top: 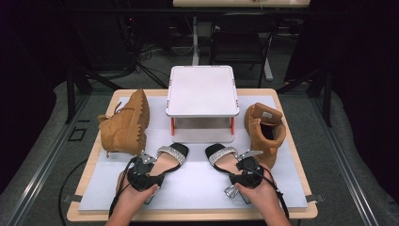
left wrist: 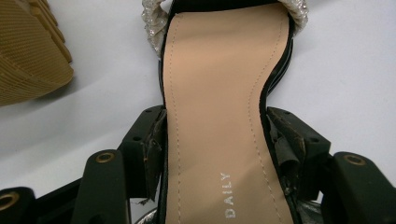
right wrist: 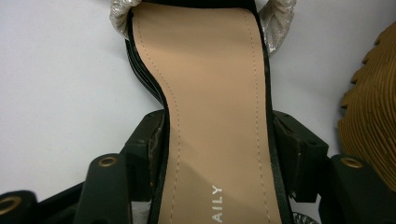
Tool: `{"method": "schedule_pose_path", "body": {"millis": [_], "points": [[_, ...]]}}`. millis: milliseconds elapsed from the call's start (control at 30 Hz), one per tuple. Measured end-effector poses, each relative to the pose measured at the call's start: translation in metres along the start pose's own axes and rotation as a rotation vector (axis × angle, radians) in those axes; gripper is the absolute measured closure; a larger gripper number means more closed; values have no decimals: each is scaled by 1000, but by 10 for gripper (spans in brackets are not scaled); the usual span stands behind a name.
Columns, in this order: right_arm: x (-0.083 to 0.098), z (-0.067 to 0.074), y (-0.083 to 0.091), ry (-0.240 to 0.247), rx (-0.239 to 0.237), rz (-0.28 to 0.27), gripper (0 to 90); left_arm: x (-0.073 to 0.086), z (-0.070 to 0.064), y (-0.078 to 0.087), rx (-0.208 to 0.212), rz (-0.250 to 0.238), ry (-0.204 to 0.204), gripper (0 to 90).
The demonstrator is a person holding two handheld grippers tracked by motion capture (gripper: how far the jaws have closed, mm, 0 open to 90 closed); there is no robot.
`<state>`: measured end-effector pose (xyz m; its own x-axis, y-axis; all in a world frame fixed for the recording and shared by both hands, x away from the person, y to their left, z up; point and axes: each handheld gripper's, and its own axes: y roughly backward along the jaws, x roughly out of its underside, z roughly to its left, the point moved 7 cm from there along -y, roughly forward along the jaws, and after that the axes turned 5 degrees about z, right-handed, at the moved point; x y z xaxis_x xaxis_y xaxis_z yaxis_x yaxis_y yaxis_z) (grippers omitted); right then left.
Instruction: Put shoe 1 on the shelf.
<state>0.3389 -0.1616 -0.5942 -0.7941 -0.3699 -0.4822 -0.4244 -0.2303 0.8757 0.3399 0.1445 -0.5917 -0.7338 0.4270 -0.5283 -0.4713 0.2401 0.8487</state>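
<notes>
Your left gripper (left wrist: 215, 154) and right gripper (right wrist: 219, 154) each clamp a sandal's (left wrist: 215, 93) waist, the narrowest part, likely to lift both onto the shelf (top: 202, 89).

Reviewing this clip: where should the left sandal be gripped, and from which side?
Grip the left sandal across its narrow waist, behind the glittery strap, coming from the heel end. The sole pinches in there, so the left gripper spans it, fingers on both edges.
</notes>
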Motion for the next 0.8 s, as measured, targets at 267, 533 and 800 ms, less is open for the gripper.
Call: {"method": "schedule_pose_path", "body": {"millis": [267,533,800], "points": [[1,-1,2,-12,8,-9,407,0,-1,0,0,-11,22,407],[5,-1,4,-37,-7,-4,407,1,-4,1,20,-9,37,410],[5,1,6,-74,-27,8,407,-2,-8,5,31,-17,39,410]]}}
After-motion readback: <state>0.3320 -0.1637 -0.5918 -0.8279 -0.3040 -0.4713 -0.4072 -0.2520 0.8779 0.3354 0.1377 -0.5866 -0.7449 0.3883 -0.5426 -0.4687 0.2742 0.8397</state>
